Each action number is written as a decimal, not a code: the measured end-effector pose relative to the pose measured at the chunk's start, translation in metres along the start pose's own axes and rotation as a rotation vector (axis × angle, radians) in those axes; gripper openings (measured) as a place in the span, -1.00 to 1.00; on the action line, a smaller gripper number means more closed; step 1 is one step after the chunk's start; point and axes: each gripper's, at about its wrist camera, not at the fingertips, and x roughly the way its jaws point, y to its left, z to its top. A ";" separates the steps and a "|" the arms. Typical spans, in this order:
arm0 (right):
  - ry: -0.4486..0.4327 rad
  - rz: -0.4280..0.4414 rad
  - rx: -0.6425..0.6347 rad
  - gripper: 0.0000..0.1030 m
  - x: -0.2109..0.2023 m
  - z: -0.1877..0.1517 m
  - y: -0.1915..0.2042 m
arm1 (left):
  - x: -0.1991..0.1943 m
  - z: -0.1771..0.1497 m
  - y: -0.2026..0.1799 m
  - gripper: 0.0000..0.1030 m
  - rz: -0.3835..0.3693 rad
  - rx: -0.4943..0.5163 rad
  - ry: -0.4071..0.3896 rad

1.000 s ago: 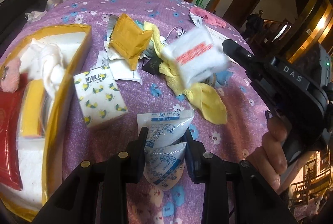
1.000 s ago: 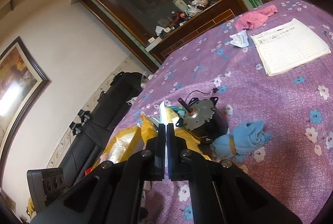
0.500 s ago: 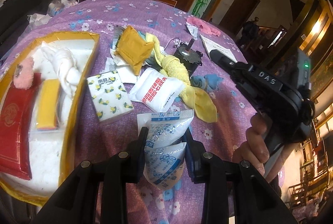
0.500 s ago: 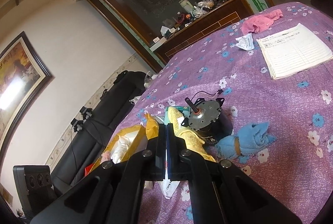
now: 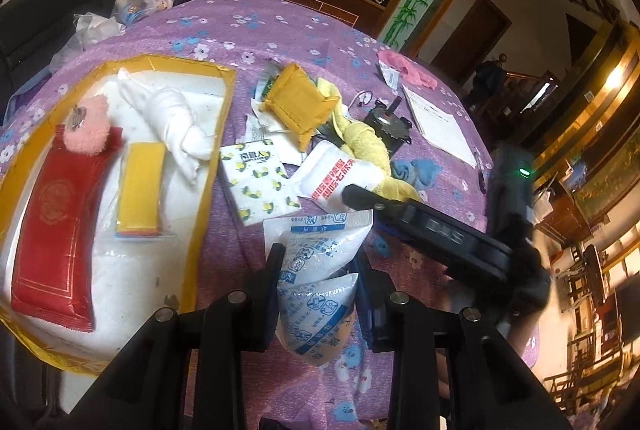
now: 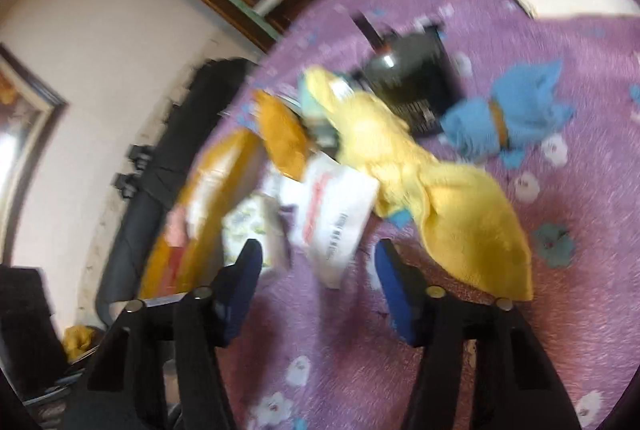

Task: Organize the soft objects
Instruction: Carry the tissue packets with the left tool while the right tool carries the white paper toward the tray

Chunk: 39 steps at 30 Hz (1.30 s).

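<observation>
My left gripper (image 5: 318, 276) is shut on a white and blue plastic pouch (image 5: 320, 270) and holds it above the purple flowered tablecloth. My right gripper (image 6: 318, 270) is open and empty, low over the cloth just short of a white packet with red print (image 6: 332, 214); it shows in the left wrist view (image 5: 352, 196) reaching in from the right over that packet (image 5: 332, 178). A yellow towel (image 6: 432, 190), a mustard cushion (image 5: 300, 104), a lemon-print tissue pack (image 5: 258, 182) and a blue cloth (image 6: 508, 114) lie around it. The right wrist view is blurred.
A yellow-rimmed tray (image 5: 208, 174) at the left holds a red packet (image 5: 56, 222), a pink pompom (image 5: 90, 128), a white cloth (image 5: 176, 118) and a yellow pad (image 5: 140, 186). A black motor (image 5: 386, 124), papers (image 5: 440, 128) and a pink cloth (image 5: 408, 68) lie further back.
My right gripper let the white packet fall onto the cloth, then opened and swung down towards it. My left gripper still holds the pouch and has shifted a little to the left.
</observation>
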 end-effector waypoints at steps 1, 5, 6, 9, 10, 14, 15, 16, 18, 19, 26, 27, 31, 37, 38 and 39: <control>0.006 -0.002 0.012 -0.02 0.003 0.003 0.000 | -0.001 0.000 0.001 -0.36 0.002 0.000 -0.002; 0.042 -0.009 0.014 -0.57 0.014 0.011 0.004 | -0.002 -0.001 0.004 -0.36 0.008 -0.004 -0.003; 0.042 -0.014 0.013 -0.57 0.015 0.011 0.005 | -0.003 -0.001 0.004 -0.36 0.009 -0.005 -0.003; 0.019 0.009 0.012 -0.74 0.006 0.004 0.007 | -0.003 0.000 0.007 -0.36 0.008 -0.014 -0.004; 0.010 0.023 0.013 -0.76 0.001 0.001 0.008 | -0.003 0.001 0.007 -0.36 0.011 -0.016 -0.005; -0.069 0.070 -0.006 -0.79 -0.028 -0.011 0.008 | -0.003 0.002 0.009 -0.36 0.010 -0.024 -0.003; -0.084 0.084 -0.005 -0.79 -0.033 -0.012 0.008 | -0.003 0.002 0.009 -0.36 0.009 -0.024 -0.002; -0.100 0.101 -0.002 -0.79 -0.039 -0.013 0.008 | -0.004 0.002 0.009 -0.36 0.007 -0.023 -0.004; -0.143 0.128 -0.004 -0.79 -0.051 -0.014 0.010 | -0.005 0.003 0.009 -0.36 0.008 -0.023 -0.012; -0.164 0.133 -0.007 -0.79 -0.056 -0.014 0.011 | -0.006 0.004 0.009 -0.36 0.005 -0.026 -0.015; -0.200 0.226 -0.017 -0.79 -0.067 -0.011 0.031 | -0.025 0.010 0.013 -0.36 0.009 -0.033 -0.059; -0.195 0.236 -0.022 -0.79 -0.066 -0.011 0.035 | -0.029 0.011 0.015 -0.36 0.009 -0.037 -0.067; -0.176 0.276 -0.040 -0.79 -0.059 -0.011 0.051 | -0.042 0.016 0.024 -0.36 0.026 -0.046 -0.098; -0.152 0.317 -0.091 -0.79 -0.054 -0.014 0.071 | -0.060 0.023 0.046 -0.36 0.061 -0.082 -0.142; -0.146 0.323 -0.101 -0.79 -0.052 -0.015 0.076 | -0.063 0.023 0.053 -0.36 0.070 -0.092 -0.147; -0.139 0.327 -0.109 -0.79 -0.049 -0.015 0.079 | -0.064 0.022 0.057 -0.36 0.078 -0.102 -0.150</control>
